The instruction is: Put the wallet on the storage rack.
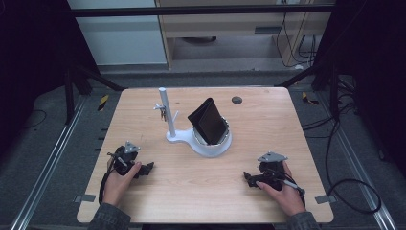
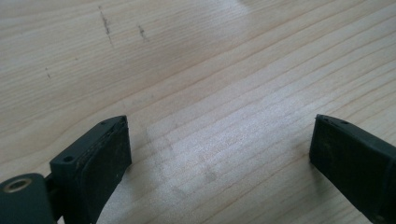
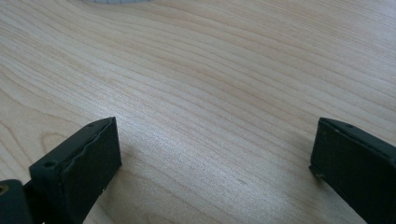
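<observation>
Fingers wide apart on both sides, nothing between them but bare wood. My left gripper [image 1: 143, 168] rests on the table [image 1: 201, 191] at the near left, my left hand [image 1: 119, 179] wrapped round its body, jaws pointing inward toward the middle. Along its own camera I see two black pads [image 2: 100, 158] spread far apart, pale wood grain running between them, a few dark scuffs farther out.

My right gripper [image 1: 250, 178] sits at the near right, also down on the tabletop, my right hand [image 1: 282, 191] behind it, jaws aimed inward as well. Its own view gives the same story: pads [image 3: 88, 163] held open, empty, wood below, and a sliver of white at the top edge.

Out ahead, well apart from both grippers, the black wallet [image 1: 208, 121] stands tilted in the white bowl [image 1: 213, 148] near the table's centre, its lower end down inside the rim, its upper corner leaning back and left. Just beside the bowl, on its left, a white post [image 1: 165, 110] rises upright from a base that joins the bowl, with small pegs sticking out partway up.
</observation>
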`<state>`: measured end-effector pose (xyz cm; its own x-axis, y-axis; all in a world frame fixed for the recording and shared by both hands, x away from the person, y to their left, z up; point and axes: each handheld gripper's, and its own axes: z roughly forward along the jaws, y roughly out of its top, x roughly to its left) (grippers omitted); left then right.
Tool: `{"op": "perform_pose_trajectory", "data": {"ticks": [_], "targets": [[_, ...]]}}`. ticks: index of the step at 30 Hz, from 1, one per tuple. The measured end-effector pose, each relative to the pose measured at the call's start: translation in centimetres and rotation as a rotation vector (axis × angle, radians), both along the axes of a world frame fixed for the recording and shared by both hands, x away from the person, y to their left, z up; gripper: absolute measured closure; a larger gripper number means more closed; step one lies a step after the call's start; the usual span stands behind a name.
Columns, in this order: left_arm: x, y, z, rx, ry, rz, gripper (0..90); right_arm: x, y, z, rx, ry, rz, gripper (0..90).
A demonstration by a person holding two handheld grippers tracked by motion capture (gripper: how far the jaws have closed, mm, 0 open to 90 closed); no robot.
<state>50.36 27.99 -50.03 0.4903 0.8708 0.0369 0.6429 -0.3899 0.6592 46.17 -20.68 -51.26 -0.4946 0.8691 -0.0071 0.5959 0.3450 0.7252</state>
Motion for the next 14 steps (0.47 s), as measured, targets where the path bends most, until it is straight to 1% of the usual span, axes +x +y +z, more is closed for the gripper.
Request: {"op": "perform_pose_trajectory", "data": {"ticks": [1,4,5,6,7,8,14], "targets": [[0.05,0.01,-0.05,-0.009,0.006,0.0,3.4,0.0,0.0,0.0,0.0,0.0,0.0,1.8],[0.09,0.0,-0.18,-0.016,0.002,0.003,1.2,0.0,0.0,0.0,-0.001,0.0,0.001,1.7],[0.06,0.09,-0.4,-0.027,-0.016,0.006,0.5,0.01,0.0,-0.01,0.0,-0.001,0.001,1.8],[0.06,0.09,-0.4,-0.027,-0.016,0.006,0.0,0.01,0.0,-0.01,0.0,-0.001,0.001,1.8],[-0.03,0.18,-0.65,-0.045,-0.039,0.008,0.0,0.01,0.0,-0.01,0.0,-0.001,0.001,1.8],[-0.07,0.27,-0.77,-0.051,-0.051,0.007,0.0,0.0,0.0,0.0,-0.001,0.0,0.0,1.8],[-0.07,0.27,-0.77,-0.051,-0.052,0.006,0.0,0.01,0.0,-0.02,0.001,-0.001,0.002,1.7]]}}
